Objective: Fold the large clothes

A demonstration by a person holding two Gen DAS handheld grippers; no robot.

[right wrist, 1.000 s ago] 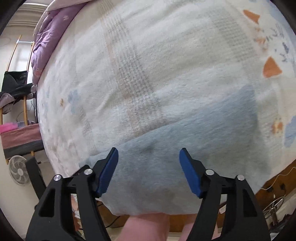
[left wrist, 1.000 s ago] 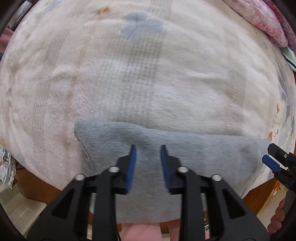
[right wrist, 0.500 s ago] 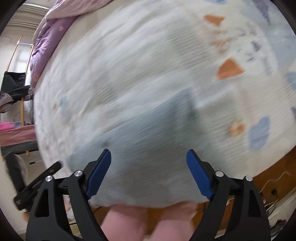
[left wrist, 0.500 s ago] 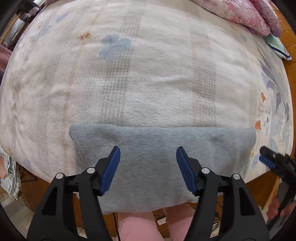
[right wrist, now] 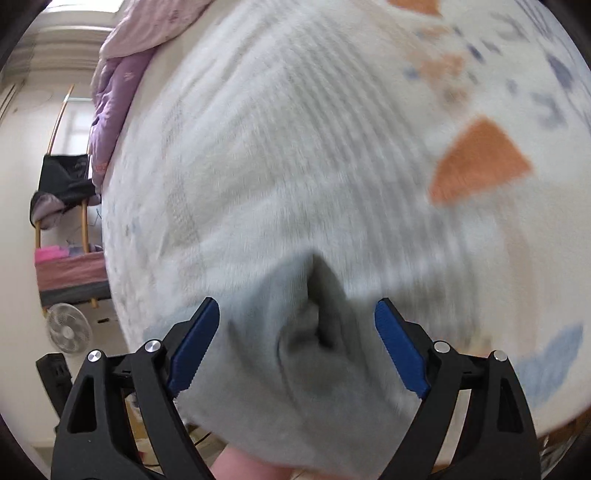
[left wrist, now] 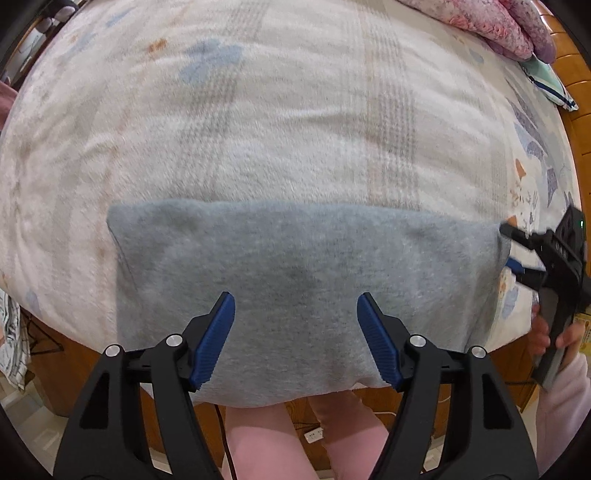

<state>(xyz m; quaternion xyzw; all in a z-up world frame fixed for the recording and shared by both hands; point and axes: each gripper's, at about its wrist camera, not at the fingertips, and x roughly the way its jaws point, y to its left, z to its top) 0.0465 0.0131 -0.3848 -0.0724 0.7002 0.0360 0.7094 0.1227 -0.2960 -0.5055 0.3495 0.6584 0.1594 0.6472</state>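
A folded grey garment [left wrist: 295, 251] lies flat on the near edge of the bed and overhangs it a little. My left gripper [left wrist: 295, 299] points straight down over its middle. Its jaws are opening and stand wide, with only the flat cloth below and nothing pinched. At the garment's right end my right gripper [left wrist: 508, 245], held in a hand, is open. In the right wrist view that gripper [right wrist: 296, 302] straddles the garment's [right wrist: 258, 332] end, where the layers gape in a dark fold. Its pads stand clear of the cloth.
A cream fleece blanket [left wrist: 295, 129] with faint stripes and coloured patches covers the bed. A pink quilt [left wrist: 491, 26] and a striped pillow [left wrist: 546, 81] lie at the far right by the wooden frame [left wrist: 569, 74]. A fan [right wrist: 68, 332] and a chair [right wrist: 62, 184] stand left.
The left gripper's jaws went from narrow to wide, and it slid along the garment. The right gripper dropped closer to the garment's right end and opened a little more.
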